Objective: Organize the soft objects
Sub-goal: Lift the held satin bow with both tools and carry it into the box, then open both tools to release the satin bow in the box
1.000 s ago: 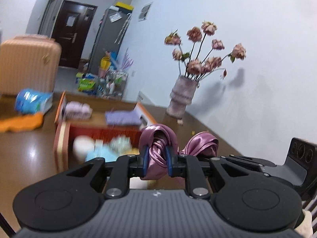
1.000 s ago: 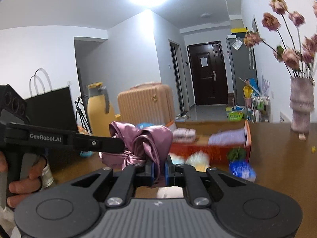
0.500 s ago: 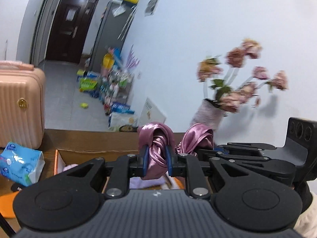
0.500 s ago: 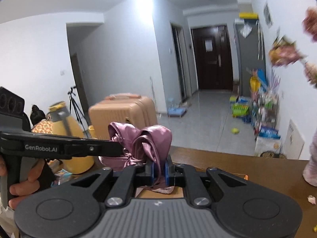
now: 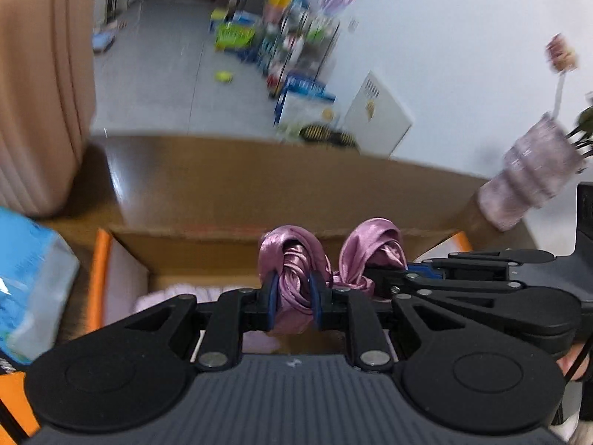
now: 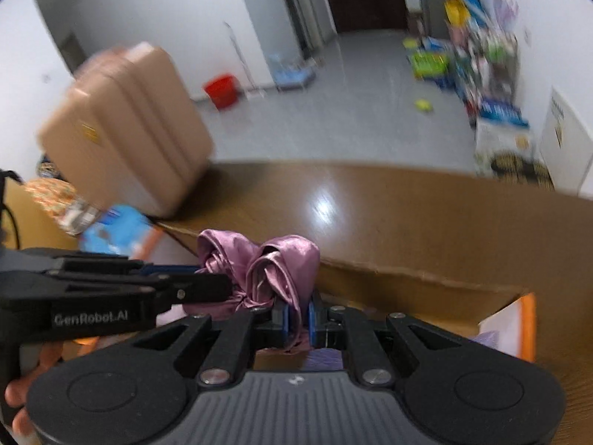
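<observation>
Jaws, left: left gripper (image 5: 292, 298) clamped on one bunched end of the pink satin cloth (image 5: 296, 270); blue pads pressed into the fabric on both sides.
Jaws, right: right gripper (image 6: 297, 320) closed tight on the other end of the same cloth (image 6: 267, 270), only a thin fold between the pads.
Cloth, position: held between the two grippers, off the surface, above the open cardboard box (image 5: 207, 244); in the left wrist view the second bunch sits at 3 o'clock from the first, just beside it.
Grippers, relation: close together, side by side; the right one enters the left wrist view from 3 o'clock, the left one enters the right wrist view from 9 o'clock.
Box, contents: pale folded fabric (image 5: 174, 294) visible inside, at 9 o'clock from the left jaws; detail blurred.
Box, flaps: orange-edged flaps stand open at both sides.
Table: brown wooden table (image 6: 389, 207) carries the box.
Suitcase: tan ribbed suitcase (image 6: 122, 126) beyond the table, at 10 o'clock in the right wrist view.
Tissue pack: blue pack (image 5: 26, 285) at 9 o'clock in the left wrist view, near the box.
Vase: pale ribbed vase (image 5: 526, 170) at 2 o'clock in the left wrist view, blurred.
Hand: fingers (image 6: 22, 393) on the left gripper's handle, at 8 o'clock in the right wrist view.
</observation>
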Tool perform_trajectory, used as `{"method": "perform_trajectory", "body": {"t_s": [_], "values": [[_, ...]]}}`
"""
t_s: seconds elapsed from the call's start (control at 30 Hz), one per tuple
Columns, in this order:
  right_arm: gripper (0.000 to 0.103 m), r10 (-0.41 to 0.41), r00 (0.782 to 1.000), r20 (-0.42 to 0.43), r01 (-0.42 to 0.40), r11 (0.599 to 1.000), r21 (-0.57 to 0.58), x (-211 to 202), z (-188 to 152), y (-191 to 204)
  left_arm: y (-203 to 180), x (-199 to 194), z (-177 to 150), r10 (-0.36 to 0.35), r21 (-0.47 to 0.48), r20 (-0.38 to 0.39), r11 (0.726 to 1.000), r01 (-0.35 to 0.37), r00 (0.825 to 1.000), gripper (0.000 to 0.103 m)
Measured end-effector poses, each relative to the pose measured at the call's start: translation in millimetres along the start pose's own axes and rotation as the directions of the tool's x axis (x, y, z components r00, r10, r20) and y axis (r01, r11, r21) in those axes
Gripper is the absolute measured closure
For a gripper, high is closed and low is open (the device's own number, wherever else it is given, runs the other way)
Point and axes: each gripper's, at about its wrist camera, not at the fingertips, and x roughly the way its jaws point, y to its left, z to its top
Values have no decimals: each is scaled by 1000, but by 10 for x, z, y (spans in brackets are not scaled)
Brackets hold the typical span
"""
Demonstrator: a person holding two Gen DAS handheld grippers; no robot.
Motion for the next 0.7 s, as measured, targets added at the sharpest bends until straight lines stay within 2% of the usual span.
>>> {"method": "perform_trajectory", "body": {"t_s": [0.13,0.33,0.43,0.53,0.7], "values": [[93,-13,999,-53,14,1000,19,290,-112,-65,79,247,-93,16,15,-44,1000,-16,999,85],[89,-47,997,-54,47,999,2,391,-199,-5,83,314,-105,23,2,-52,1000,-23,998,81],[82,-90,995,-46,90,996,-11,261,-213,71,-9,220,-90,41,23,-44,999,-40,998,76],[71,-117,993,-23,117,993,-9,4,-200,157,-88,-21,-61,41,44,-16,998,-40,999,70],[66,-121,992,47,121,993,-8,-713,-225,327,-256,-767,-65,50,76,65,996,-55,997,70]]}}
